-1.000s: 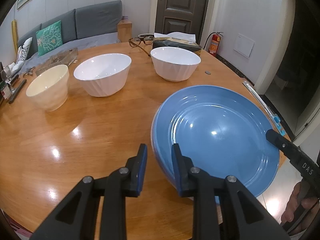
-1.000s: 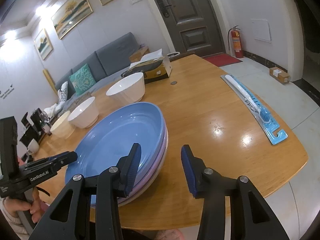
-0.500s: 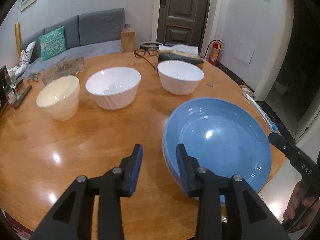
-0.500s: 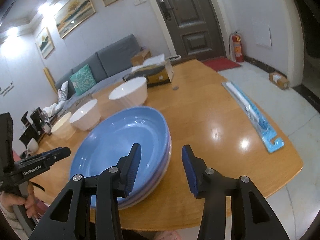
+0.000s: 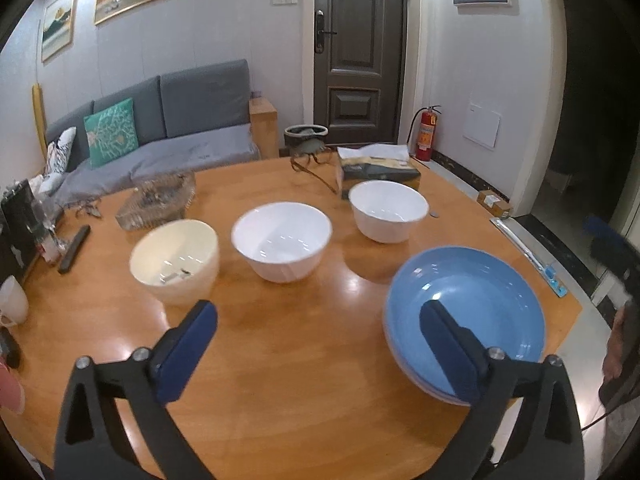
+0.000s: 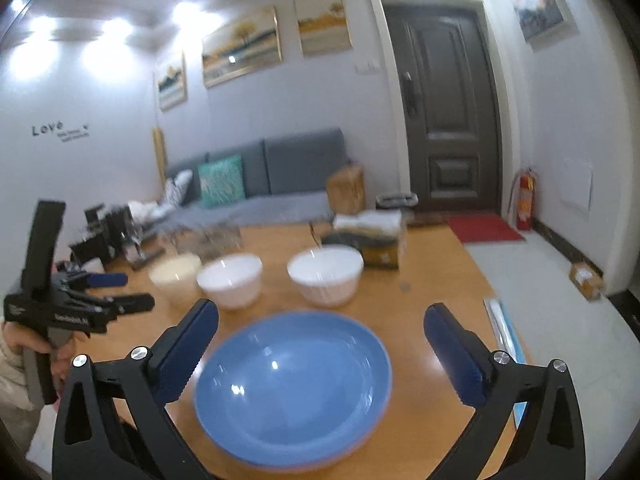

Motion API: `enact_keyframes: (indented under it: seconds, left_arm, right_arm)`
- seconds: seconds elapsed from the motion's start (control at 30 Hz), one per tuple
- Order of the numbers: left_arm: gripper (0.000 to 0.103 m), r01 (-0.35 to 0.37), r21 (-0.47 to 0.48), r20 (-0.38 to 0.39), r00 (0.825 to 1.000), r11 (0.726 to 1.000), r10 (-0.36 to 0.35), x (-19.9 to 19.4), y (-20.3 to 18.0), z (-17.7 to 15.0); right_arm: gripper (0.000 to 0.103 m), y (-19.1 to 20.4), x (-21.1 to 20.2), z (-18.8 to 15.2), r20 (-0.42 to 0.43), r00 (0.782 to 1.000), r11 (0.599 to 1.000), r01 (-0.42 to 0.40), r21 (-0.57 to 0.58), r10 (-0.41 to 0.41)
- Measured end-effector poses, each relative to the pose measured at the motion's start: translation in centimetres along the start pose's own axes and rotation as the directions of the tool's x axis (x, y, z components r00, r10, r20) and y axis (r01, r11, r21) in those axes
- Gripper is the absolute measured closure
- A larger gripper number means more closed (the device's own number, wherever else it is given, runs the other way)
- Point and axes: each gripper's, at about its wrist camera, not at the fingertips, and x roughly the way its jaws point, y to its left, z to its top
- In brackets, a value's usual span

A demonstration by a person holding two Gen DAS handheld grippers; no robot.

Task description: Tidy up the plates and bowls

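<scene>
Crockery like the glossy blue shallow plate (image 6: 294,394) near the round wooden table's (image 5: 280,380) edge looks stiff, slick and breakable, best pinched at the rim. Three smooth bowls, cream (image 5: 175,260), white (image 5: 282,240) and white (image 5: 388,210), stand behind it. Left gripper (image 5: 318,356) and right gripper (image 6: 320,356) both gape wide, holding nothing.

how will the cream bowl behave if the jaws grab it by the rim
The cream bowl looks like glazed ceramic, so probably rigid but slippery against the pads, and breakable if dropped. It is taller and narrower than the white bowl beside it, so a sideways push near the rim might tip it. Small dark bits lying inside could shift when it tilts.
</scene>
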Motion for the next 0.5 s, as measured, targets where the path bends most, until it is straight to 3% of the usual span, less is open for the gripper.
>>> enact_keyframes:
  seconds: [0.07, 0.17, 0.3, 0.5]
  left_arm:
    - [0.001, -0.007, 0.002, 0.007, 1.000, 1.000, 0.007, -0.2, 0.9, 0.2]
    - [0.001, -0.002, 0.011, 0.025, 1.000, 1.000, 0.002, -0.3, 2.6, 0.6]
    - [0.001, -0.015, 0.034, 0.054, 0.998, 0.999, 0.013, -0.3, 4.7, 1.4]
    - [0.001, -0.033, 0.098, 0.068, 0.997, 0.995, 0.027, 0.5, 7.0, 3.3]
  right_arm:
    - [0.001, 0.7, 0.0, 0.5, 0.043, 0.999, 1.000, 0.015, -0.017, -0.014]
    - [0.001, 1.3, 0.0, 1.4, 0.112, 0.993, 0.999, -0.038, -0.004, 0.038]
    - [0.001, 2.1, 1.8, 3.1, 0.059, 0.990, 0.991, -0.128, 0.038, 0.126]
    - [0.001, 5.9, 6.0, 4.6, -0.095, 0.990, 0.984, -0.119, -0.135, 0.107]
